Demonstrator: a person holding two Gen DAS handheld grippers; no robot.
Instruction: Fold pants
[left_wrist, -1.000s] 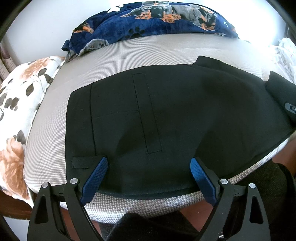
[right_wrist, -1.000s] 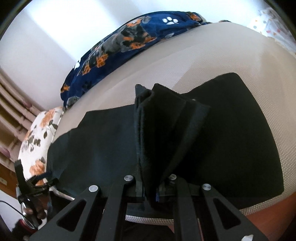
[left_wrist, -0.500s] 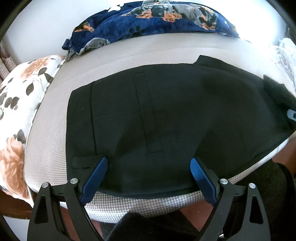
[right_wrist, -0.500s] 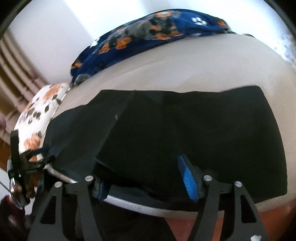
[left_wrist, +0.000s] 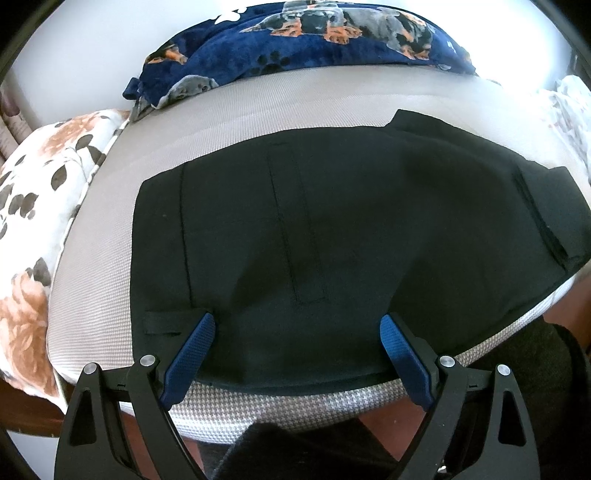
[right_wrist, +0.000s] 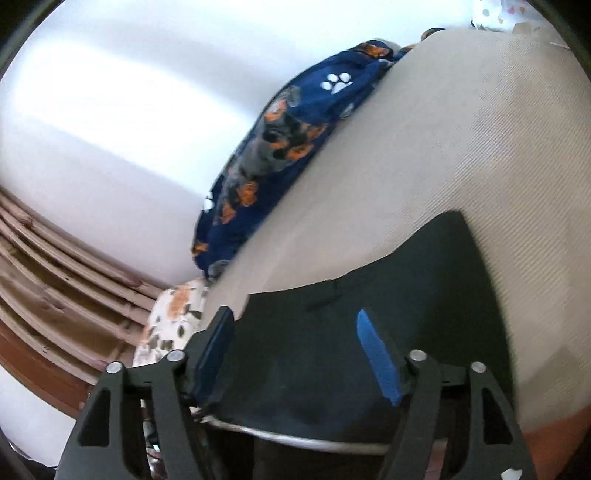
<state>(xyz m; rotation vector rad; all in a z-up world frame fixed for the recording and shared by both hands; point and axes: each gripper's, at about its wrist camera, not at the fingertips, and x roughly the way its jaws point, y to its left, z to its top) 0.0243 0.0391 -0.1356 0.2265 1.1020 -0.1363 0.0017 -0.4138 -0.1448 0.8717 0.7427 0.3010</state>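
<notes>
Pants of black woven cloth lie spread flat on the beige textured mattress of the bed, reaching to its near edge, with a folded-over flap at their right end in my left view. My left hand-held gripper hovers over the waistband end with its blue-padded fingers spread wide; nothing is caught between them, and a belt loop lies just beside the left pad. My right hand-held gripper points across the other end of the black cloth; its jaws stand parted and are closing, and the pads press on nothing, the fabric lying flat beneath them. The right view is tilted and blurred. A navy fleece blanket with dog and paw prints is bunched along the far side of the mattress, and a white pillow with orange flowers sits at its left end.
</notes>
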